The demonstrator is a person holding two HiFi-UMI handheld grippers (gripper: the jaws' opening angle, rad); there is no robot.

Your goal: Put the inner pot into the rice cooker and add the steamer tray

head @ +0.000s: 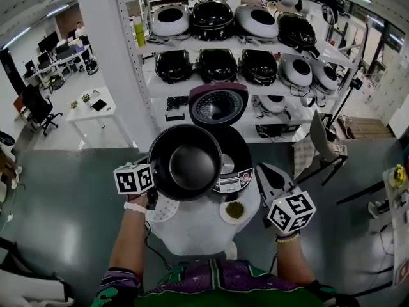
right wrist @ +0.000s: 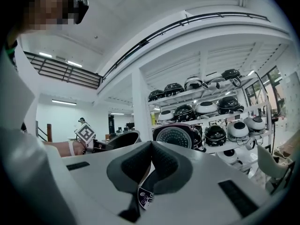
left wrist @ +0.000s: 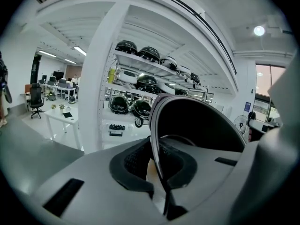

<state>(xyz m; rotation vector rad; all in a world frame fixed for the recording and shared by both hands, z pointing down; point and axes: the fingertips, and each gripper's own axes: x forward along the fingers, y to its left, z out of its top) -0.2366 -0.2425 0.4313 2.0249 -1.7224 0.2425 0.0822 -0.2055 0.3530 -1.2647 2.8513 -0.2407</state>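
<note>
Round black metal inner pot, mouth up, hanging over the open purple-lidded rice cooker and offset toward its left side. The jaws of my left gripper are nipped narrow on the pot's thin rim, and my right gripper has its jaws closed on nothing beside the cooker. Step in hand, as I judge it, is seating the pot: next I must centre and lower it into the well, release, then fetch the white perforated steamer tray from the round white tabletop.
</note>
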